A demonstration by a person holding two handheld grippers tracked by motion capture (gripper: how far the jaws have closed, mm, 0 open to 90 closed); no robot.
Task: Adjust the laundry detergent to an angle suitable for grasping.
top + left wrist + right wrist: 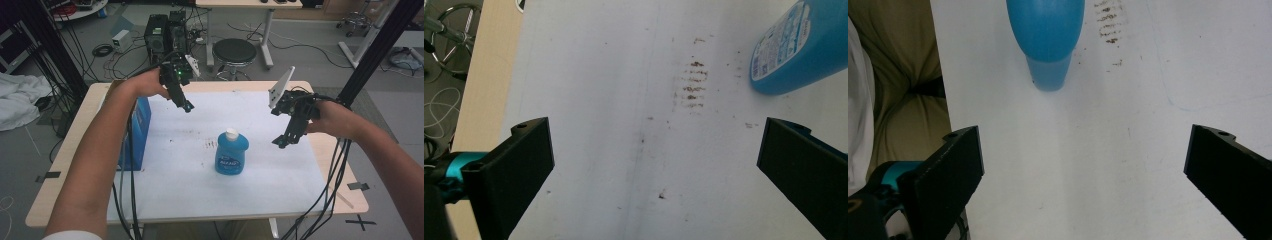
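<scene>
A blue bottle [232, 154] with a white cap and a printed label stands upright near the middle of the white sheet [190, 185]. My left gripper [187, 106] hangs above the sheet to the bottle's far left, jaws wide open and empty. In the left gripper view the bottle [799, 47] sits at the top right, beyond my left gripper [654, 165]. My right gripper [281, 143] hovers to the right of the bottle, open and empty. The right gripper view shows the bottle [1047, 35] at the top, ahead of my right gripper [1083, 170].
A blue box [136, 134] stands at the sheet's left edge, under my left forearm. Brown smudges [209, 145] mark the sheet left of the bottle. The wooden table [65, 165] shows around the sheet. A black stool [234, 51] and computer towers [165, 31] stand behind the table.
</scene>
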